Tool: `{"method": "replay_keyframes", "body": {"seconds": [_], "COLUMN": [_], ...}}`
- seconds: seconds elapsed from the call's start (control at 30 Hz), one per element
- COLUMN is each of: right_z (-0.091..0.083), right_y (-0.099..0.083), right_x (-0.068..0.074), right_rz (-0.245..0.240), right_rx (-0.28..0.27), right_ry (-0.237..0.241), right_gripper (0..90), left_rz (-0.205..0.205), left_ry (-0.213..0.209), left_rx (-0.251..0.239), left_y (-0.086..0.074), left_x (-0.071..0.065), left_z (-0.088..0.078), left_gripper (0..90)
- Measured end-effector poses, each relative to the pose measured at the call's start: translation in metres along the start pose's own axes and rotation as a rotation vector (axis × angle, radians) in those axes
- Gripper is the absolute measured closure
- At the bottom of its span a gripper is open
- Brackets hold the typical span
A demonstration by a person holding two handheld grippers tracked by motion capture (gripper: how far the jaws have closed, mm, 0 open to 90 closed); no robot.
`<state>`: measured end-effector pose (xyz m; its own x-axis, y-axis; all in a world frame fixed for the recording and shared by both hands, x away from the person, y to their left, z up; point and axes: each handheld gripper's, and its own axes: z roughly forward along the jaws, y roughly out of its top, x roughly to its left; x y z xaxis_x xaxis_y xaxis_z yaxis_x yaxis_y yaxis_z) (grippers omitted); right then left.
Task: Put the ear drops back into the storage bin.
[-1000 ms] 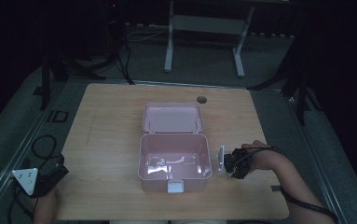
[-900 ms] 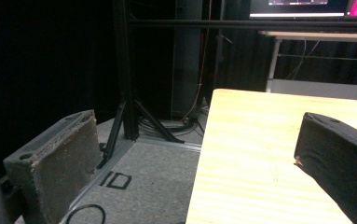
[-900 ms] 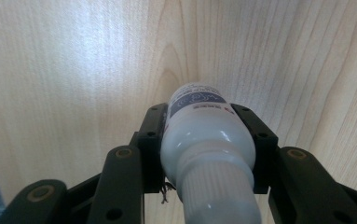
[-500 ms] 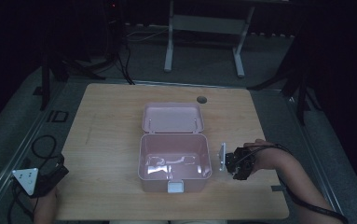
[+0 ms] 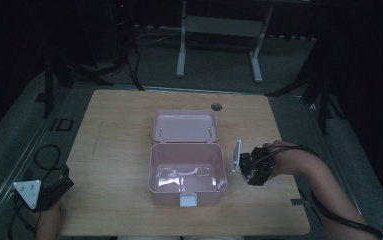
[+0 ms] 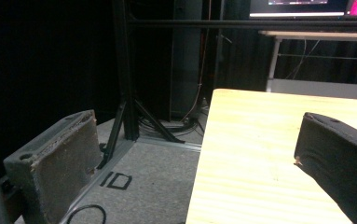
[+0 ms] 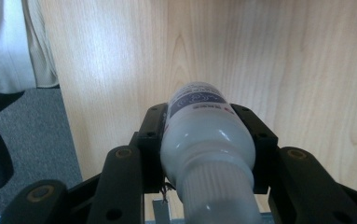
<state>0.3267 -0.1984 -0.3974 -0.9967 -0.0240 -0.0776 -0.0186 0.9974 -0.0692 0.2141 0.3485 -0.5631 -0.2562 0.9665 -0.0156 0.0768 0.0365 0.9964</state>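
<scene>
A white plastic bottle (image 7: pixel 204 140) with a blue label and a ribbed cap lies between the jaws of my right gripper (image 7: pixel 205 122), which is shut on its body. The bottle's base points down at the wooden table (image 7: pixel 283 70) below it. In the high view my right gripper (image 5: pixel 253 167) hovers just right of an open pink box (image 5: pixel 186 145), whose lid (image 5: pixel 185 125) lies back flat. My left gripper (image 5: pixel 54 192) rests at the table's near-left corner. Its jaws (image 6: pixel 197 140) stand open with nothing between them.
The table (image 5: pixel 119 140) has a round cable hole (image 5: pixel 216 106) at its far edge. Dark stands and cables ring the table on the grey floor (image 6: pixel 134 177). The pink box holds something pale and glossy that I cannot make out.
My right gripper has lifted a little off the table with the bottle in it. The left gripper and the box have not moved.
</scene>
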Motion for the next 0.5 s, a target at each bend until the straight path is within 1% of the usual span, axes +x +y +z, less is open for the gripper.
{"method": "replay_keyframes", "body": {"seconds": [0.2,0.37,0.5], "right_z": [-0.019,-0.034,-0.042], "right_y": [0.011,0.022,0.031], "right_x": [-0.001,-0.004,-0.004], "right_rz": [-0.005,0.004,-0.015], "right_rx": [-0.001,-0.021,-0.035], "right_ry": [-0.008,-0.015,-0.016], "right_gripper": [59.5,59.5,59.5], "left_rz": [0.0,0.001,-0.002], "left_ry": [0.002,0.003,0.002], "left_rx": [-0.001,-0.002,-0.002], "left_y": [0.0,0.0,0.0], "left_x": [0.0,0.0,0.0], "left_z": [0.0,0.0,0.0], "left_gripper": [0.4,0.4,0.4]}}
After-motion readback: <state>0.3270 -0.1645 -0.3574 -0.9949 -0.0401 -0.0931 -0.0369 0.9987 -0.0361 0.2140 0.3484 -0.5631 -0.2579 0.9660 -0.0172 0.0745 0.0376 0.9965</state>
